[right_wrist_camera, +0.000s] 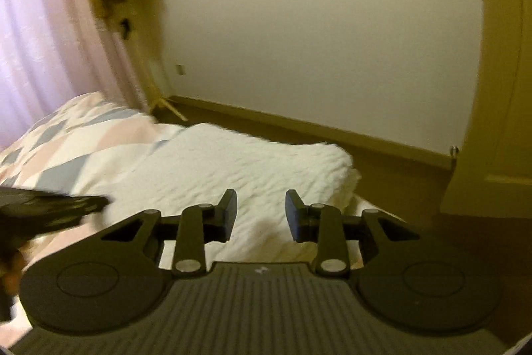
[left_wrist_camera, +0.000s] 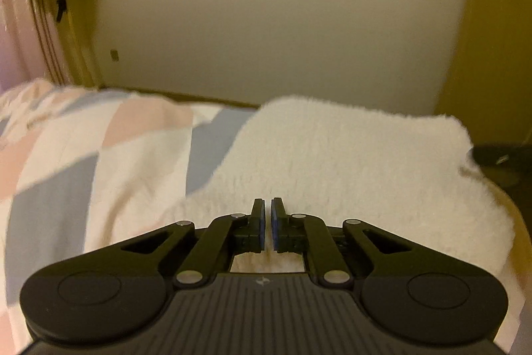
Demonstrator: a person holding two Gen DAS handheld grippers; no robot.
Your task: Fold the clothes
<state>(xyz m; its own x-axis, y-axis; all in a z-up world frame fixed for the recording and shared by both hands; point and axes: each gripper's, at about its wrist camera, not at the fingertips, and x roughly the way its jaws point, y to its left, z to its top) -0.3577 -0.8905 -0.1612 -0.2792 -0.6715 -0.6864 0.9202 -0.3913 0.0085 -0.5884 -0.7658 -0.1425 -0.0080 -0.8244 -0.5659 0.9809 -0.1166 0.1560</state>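
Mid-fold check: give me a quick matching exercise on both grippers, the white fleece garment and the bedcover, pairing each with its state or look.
1. left gripper
2. right gripper
3. white fleece garment
4. bedcover

a. pink, grey and white patches
b. jaws apart, nothing between them
c. jaws nearly together, empty
d. lying folded on the bed

Pairs: 1-c, 2-b, 3-d, 4-a

Left hand-held gripper (left_wrist_camera: 268, 205) closed empty above white fleece garment (left_wrist_camera: 349, 162), patterned bedspread (left_wrist_camera: 83, 155) beside

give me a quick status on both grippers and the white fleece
Left gripper shut, empty. Right gripper open, empty. White fleece lies folded on the bed. Nothing in the way.
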